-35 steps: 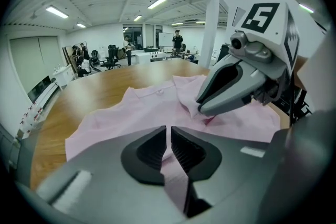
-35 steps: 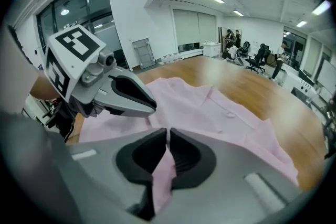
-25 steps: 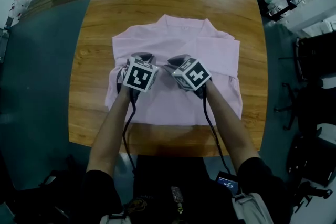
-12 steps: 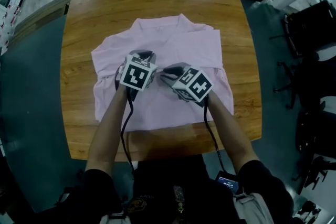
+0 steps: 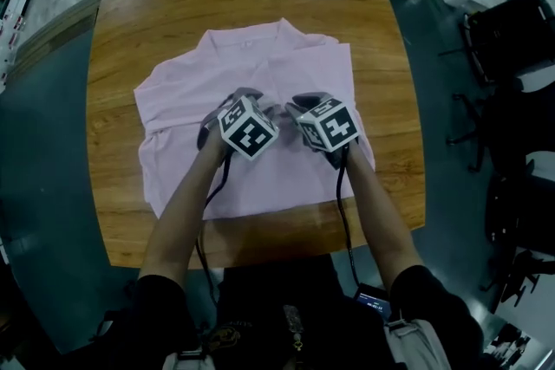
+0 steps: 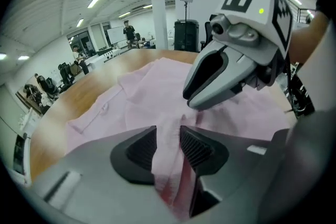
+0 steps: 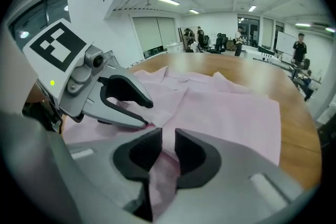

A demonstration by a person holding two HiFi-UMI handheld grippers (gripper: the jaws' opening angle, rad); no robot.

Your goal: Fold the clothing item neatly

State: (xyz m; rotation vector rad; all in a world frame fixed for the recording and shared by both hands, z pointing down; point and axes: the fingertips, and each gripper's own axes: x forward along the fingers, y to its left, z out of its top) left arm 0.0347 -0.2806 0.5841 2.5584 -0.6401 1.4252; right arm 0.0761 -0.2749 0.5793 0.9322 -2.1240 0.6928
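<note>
A pink shirt (image 5: 260, 65) lies spread on the round-cornered wooden table (image 5: 130, 13), collar at the far side. Both grippers meet over its middle, tips almost touching. My left gripper (image 5: 245, 95) points steeply down. Its jaws have just been opening, and a raised ridge of the pink fabric (image 6: 169, 128) stands loosely between its pads. In the left gripper view (image 6: 168, 139) the right gripper's (image 6: 191, 101) tips hang just ahead. My right gripper (image 5: 295, 106) is shut on a fold of the shirt (image 7: 167, 160). In the right gripper view (image 7: 168, 144) the left gripper (image 7: 143, 113) sits at the left.
The table's near edge (image 5: 260, 249) runs just below the shirt's hem. Dark office chairs (image 5: 512, 39) stand on the grey floor at the right. People and desks (image 7: 241, 39) show far off in the room.
Both grippers have moved to the right across the shirt and come closer together. The left gripper's marker cube has rolled. The shirt's left side now lies more bunched.
</note>
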